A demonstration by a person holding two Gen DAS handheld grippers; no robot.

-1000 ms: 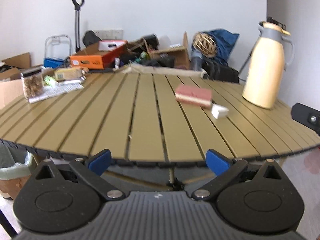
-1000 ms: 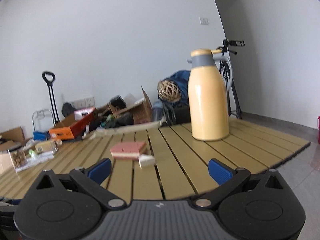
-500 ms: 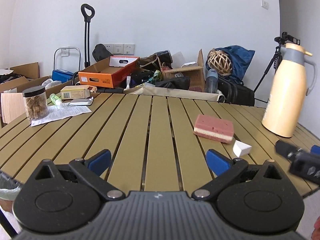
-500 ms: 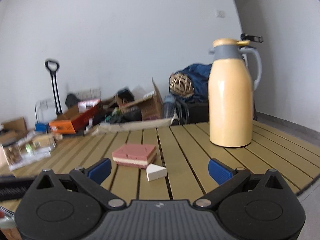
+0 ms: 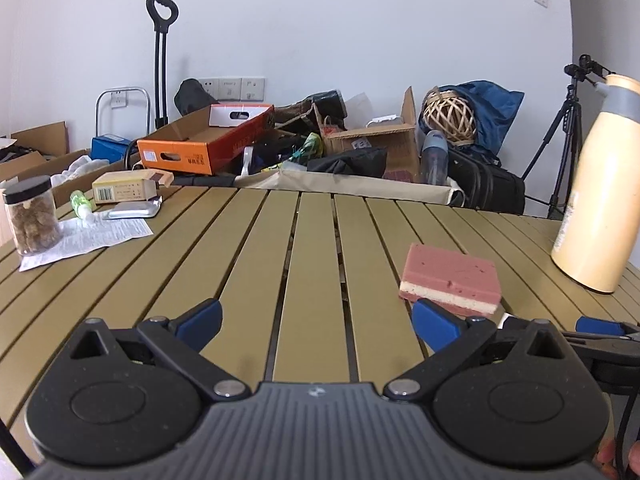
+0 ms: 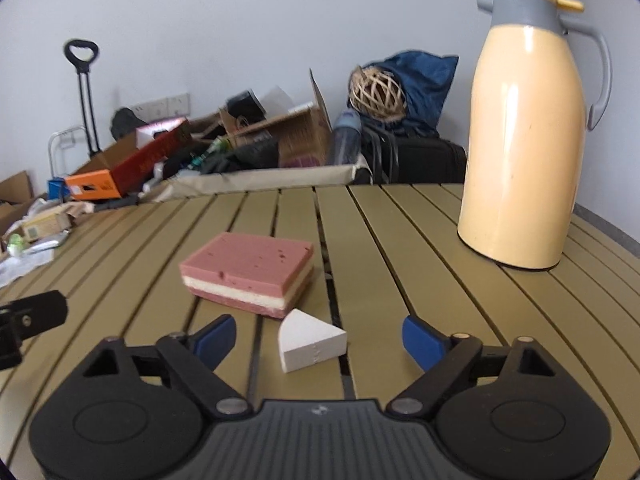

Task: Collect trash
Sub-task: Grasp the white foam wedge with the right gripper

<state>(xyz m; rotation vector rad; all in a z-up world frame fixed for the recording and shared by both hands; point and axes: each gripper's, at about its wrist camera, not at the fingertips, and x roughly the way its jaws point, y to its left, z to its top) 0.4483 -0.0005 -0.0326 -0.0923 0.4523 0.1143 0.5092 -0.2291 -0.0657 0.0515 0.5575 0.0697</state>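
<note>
Left wrist view: the left gripper (image 5: pixel 316 316) stands over the near part of the slatted table (image 5: pixel 256 248), jaws spread wide with only bare slats between the blue pads. A pink and cream layered block (image 5: pixel 451 279) lies flat on the slats ahead and to the right, its near corner just behind the right-hand pad. To the far left stand a clear jar with a black lid (image 5: pixel 31 216), a printed paper sheet (image 5: pixel 88 236), a small green bottle (image 5: pixel 80 203), a foil pack (image 5: pixel 132 210) and a yellow carton (image 5: pixel 124 189). A cream thermos jug (image 5: pixel 604 192) stands upright at the right edge. One blue pad of the right gripper shows low at the right edge. Beyond the table lie an orange cardboard box (image 5: pixel 200 148), a wicker ball (image 5: pixel 450 114) and a tripod (image 5: pixel 568 136).

Right wrist view: the right gripper (image 6: pixel 318 338) is low over the table, its jaws closing but not yet touching anything. A white wedge-shaped scrap (image 6: pixel 310 346) lies on the slats between the pads, nearer the left one, clear of both. The layered block sits just beyond the wedge, close to it; contact between them cannot be judged. The thermos jug stands upright, well apart to the right. A black part of the left gripper enters at the left edge.
</note>
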